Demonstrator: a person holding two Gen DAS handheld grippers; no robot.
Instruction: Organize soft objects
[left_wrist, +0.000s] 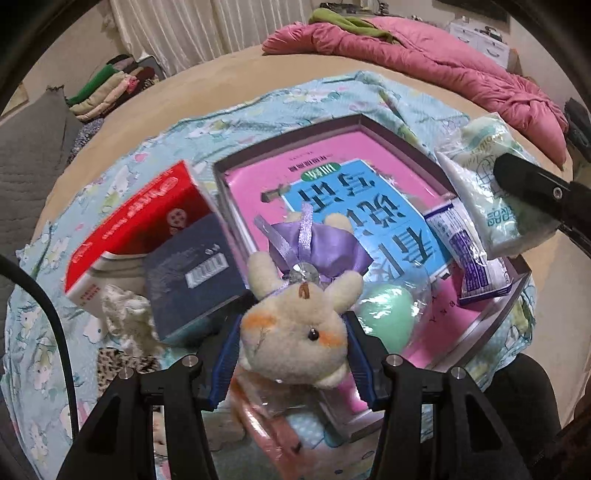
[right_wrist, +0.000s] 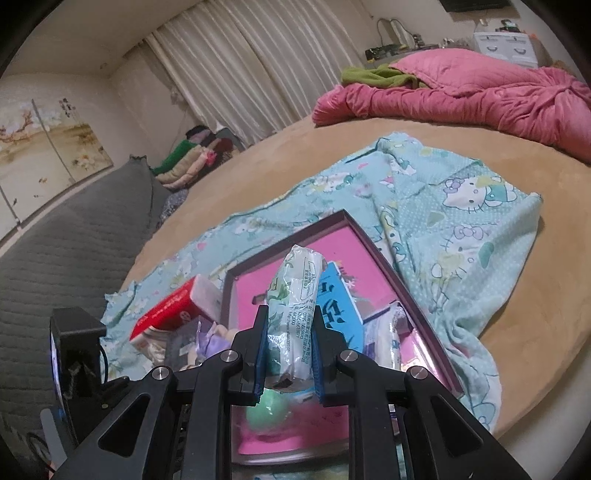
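Clamping the cream plush bunny (left_wrist: 295, 332) by its head, the left gripper (left_wrist: 291, 354) hung above the near edge of the shallow purple-rimmed pink tray (left_wrist: 288, 127), so the toy's drop lay just ahead and below. The right gripper (right_wrist: 288, 354) pinched the white plastic-wrapped soft pack (right_wrist: 295, 306) upright, lengthwise along its fingers, over the same tray.

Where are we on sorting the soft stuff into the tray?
Done: blue tissue pack, striped packet and green sponge lie in the pink tray. In hand: left gripper grips the plush toy above the tray; right gripper grips a white tissue pack. Left: cream lace cloth and leopard cloth outside.
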